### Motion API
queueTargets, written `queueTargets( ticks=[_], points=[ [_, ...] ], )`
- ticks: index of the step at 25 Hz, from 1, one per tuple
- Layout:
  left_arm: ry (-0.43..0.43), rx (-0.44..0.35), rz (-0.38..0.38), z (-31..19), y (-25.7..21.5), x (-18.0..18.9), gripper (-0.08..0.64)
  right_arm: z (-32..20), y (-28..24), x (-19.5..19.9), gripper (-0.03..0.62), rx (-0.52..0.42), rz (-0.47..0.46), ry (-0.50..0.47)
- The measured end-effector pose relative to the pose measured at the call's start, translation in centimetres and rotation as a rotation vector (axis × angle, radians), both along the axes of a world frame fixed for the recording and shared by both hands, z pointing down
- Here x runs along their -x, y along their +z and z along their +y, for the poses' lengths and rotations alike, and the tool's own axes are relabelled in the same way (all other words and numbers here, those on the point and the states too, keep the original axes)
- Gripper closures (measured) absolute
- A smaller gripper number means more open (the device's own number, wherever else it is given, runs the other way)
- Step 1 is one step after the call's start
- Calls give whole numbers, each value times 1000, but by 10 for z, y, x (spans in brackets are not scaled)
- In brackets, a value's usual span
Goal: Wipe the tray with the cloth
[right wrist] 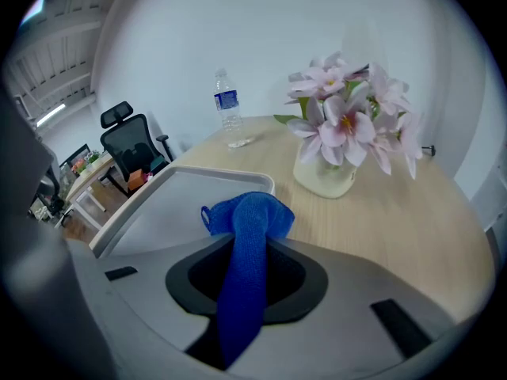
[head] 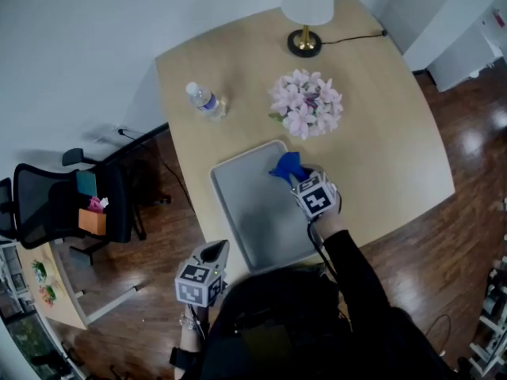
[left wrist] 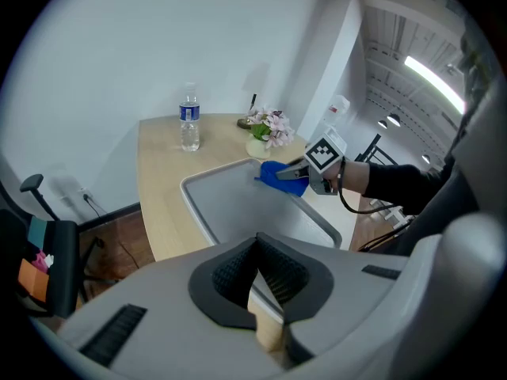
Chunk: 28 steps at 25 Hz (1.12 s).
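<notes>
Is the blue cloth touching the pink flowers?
Apart. The head view shows bare table between the cloth and the flowers; the right gripper view agrees.

free: tray (head: 249,208) left half bare | obstacles: flowers (head: 306,103), bottle (head: 204,100), lamp (head: 305,22) beyond far edge

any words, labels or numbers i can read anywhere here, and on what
No text can be read in any view.
Water bottle: it has a blue label, but the print is too small to read.
Marker cubes: they carry only black-and-white square patterns, no letters or digits.
</notes>
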<state>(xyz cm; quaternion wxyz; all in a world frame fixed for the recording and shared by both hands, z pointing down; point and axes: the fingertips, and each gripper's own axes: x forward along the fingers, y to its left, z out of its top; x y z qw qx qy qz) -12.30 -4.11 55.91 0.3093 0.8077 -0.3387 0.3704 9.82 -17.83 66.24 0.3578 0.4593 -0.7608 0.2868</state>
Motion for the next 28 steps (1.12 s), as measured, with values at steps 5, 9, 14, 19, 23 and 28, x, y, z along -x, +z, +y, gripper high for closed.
queueTargets(
  ticks=[5, 9, 14, 19, 23, 28],
  points=[
    [-29, 6, -4, 2, 1, 6, 555, -35, 1, 6, 506, -13, 0, -13],
    [-41, 13, -5, 3, 2, 10, 555, -56, 0, 8, 506, -32, 20, -11],
    [-53, 20, 1, 4, 4, 15, 555, -73, 0, 9, 506, -45, 42, 1],
    [-55, 21, 11, 4, 6, 16, 555, -86, 3, 14, 506, -56, 77, -21],
    [-63, 19, 21, 4, 6, 19, 555, -91, 5, 16, 506, -57, 105, -43],
    [-82, 13, 30, 4, 4, 25, 555, -94, -9, 13, 508, -106, 123, -15]
  ],
)
